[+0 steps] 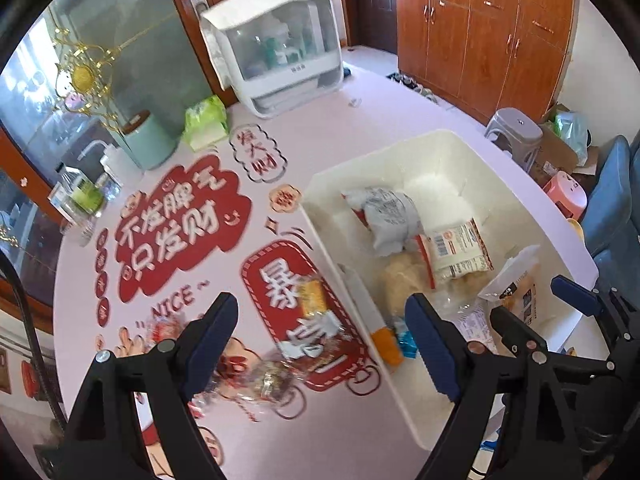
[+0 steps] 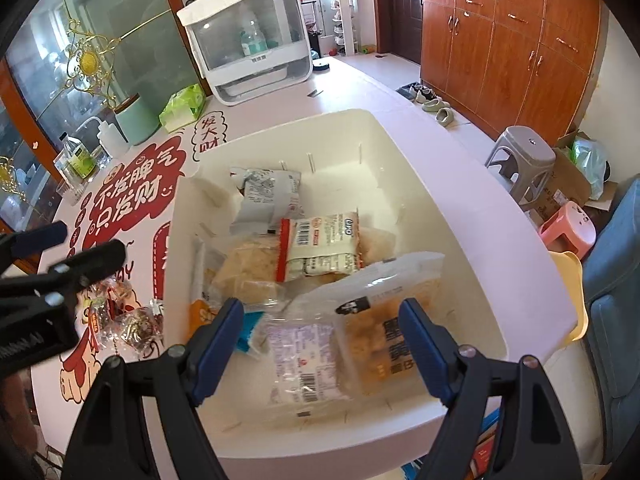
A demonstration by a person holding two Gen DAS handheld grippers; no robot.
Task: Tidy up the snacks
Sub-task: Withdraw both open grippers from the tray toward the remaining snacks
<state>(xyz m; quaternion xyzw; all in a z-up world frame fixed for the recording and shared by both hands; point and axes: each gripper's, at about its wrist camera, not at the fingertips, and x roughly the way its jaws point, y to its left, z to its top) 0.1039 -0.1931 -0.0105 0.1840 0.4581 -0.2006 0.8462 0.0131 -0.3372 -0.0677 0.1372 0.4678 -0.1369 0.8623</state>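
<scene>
Loose wrapped snacks (image 1: pixel 280 372) lie on the worktop (image 1: pixel 332 128) directly under and between the left gripper (image 1: pixel 320 344) jaws, slightly toward the left jaw's side. They're a small clear-wrapped cluster, blurred in the left wrist view, so I can't call a long axis.

The white bin (image 2: pixel 460 216) sits just outside the left gripper's right jaw; its near wall runs roughly along the pointing direction.

The left hand is clearly the nearer one to the loose pieces. From the right wrist view the same pieces (image 2: pixel 132 320) lie well outside the right gripper's left jaw, beyond the bin wall.

Left jaws: spread wide, nothing between the pads, touching nothing.

Right gripper (image 2: pixel 324 344): jaws also spread wide, hanging over the bin. The clear bag of fried snacks (image 2: pixel 384 320) and a clear-wrapped packet with a barcode (image 2: pixel 304 356) lie between and below them; I see no pad contact.

Judgement: bin already holds several packets, including a red-edged one (image 2: pixel 320 248). Next pick belongs to the left hand: drop onto the cluster, close, carry across its right jaw's side into the bin.
</scene>
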